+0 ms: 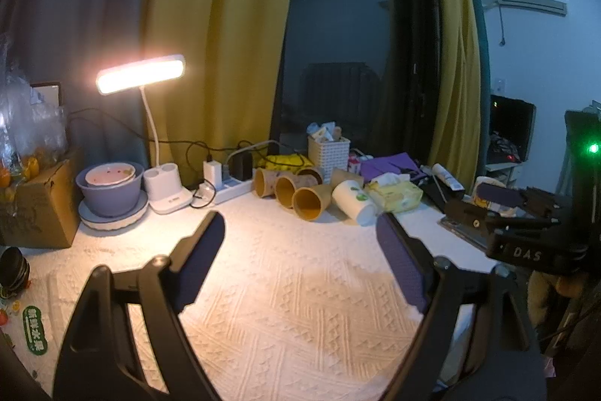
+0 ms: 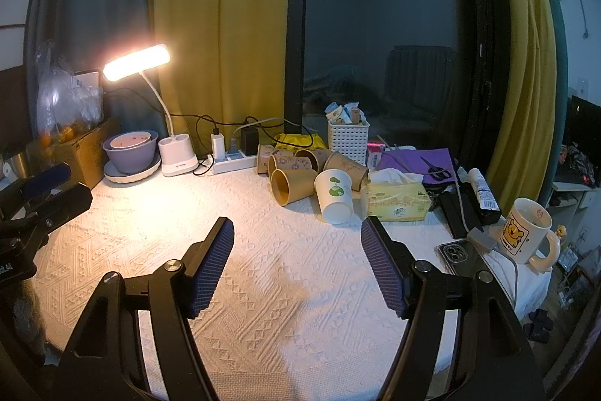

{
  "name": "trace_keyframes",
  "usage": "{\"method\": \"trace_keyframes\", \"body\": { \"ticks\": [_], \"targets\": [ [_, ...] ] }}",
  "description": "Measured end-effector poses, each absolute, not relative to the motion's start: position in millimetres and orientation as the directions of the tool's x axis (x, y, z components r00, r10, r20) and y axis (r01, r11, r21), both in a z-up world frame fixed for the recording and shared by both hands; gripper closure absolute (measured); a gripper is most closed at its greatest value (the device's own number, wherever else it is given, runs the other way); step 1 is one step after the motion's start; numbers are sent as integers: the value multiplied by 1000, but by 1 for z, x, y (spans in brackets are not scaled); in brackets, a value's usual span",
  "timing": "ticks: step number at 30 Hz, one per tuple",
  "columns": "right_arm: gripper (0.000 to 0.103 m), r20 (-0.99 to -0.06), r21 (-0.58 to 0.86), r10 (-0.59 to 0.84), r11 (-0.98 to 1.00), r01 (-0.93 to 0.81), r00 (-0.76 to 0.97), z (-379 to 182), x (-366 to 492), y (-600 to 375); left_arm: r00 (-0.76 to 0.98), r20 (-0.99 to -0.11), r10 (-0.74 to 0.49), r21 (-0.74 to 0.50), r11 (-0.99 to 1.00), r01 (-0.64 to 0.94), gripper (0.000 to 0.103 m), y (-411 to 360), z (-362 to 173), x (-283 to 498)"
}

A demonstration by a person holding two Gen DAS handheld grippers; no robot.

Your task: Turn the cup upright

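Several paper cups lie on their sides at the back of the white tablecloth. A white cup with a green print point(image 1: 355, 202) point(image 2: 335, 194) lies in front, its base toward me. Brown cups point(image 1: 310, 202) point(image 2: 291, 186) lie beside it with their mouths toward me. My left gripper point(image 1: 300, 247) is open and empty, above the cloth in front of the cups. My right gripper point(image 2: 296, 247) is open and empty, also short of the cups. The right gripper also shows at the right edge of the left wrist view point(image 1: 526, 213), and the left gripper at the left edge of the right wrist view point(image 2: 45, 190).
A lit desk lamp point(image 2: 137, 62), stacked bowls point(image 2: 131, 153), a power strip point(image 2: 233, 161), a white basket point(image 2: 347, 137), a tissue pack point(image 2: 396, 198), a phone point(image 2: 456, 254) and a bear mug point(image 2: 524, 232) line the table's back and right. A cardboard box point(image 1: 41, 209) stands at left.
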State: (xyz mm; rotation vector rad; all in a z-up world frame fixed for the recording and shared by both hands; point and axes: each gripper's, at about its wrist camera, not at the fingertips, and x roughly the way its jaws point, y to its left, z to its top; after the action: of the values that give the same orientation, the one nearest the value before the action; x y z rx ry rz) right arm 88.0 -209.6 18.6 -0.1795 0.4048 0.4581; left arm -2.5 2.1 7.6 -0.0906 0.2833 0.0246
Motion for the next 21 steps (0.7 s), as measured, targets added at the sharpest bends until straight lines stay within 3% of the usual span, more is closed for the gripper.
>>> {"method": "trace_keyframes", "body": {
  "ticks": [21],
  "targets": [
    [30,-416,-78,392,884,-462,821,18,88,-209,963,-271,11,-94,995,-38,19,2,8,-3]
  ]
}}
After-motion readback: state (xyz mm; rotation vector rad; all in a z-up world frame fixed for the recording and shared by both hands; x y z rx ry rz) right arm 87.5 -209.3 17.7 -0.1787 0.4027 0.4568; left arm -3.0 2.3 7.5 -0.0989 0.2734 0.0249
